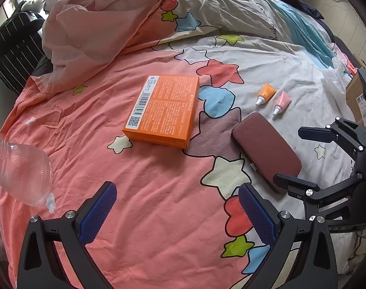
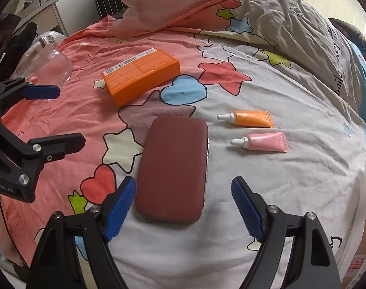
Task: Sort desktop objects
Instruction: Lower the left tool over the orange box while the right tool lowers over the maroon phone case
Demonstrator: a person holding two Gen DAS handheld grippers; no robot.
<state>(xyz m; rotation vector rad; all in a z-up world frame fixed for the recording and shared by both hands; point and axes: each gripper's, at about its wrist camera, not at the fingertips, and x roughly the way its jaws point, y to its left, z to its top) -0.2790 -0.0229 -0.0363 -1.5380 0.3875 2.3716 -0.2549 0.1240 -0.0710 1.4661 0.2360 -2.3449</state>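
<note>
Clear bottle (image 1: 20, 171) lies far left on the bed (image 1: 159, 192), then box (image 1: 162, 110), case (image 2: 173, 168), two tubes (image 2: 253, 119). Both claws, left (image 1: 177, 214) and right (image 2: 183, 207), gape empty. Only the right view shows a cabinet (image 2: 45, 14).

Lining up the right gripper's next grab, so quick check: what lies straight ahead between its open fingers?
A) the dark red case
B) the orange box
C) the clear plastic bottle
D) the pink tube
A: in the right wrist view the dark red case lies lengthwise in front of the right gripper, whose jaws stand wide apart and hold nothing.
</note>
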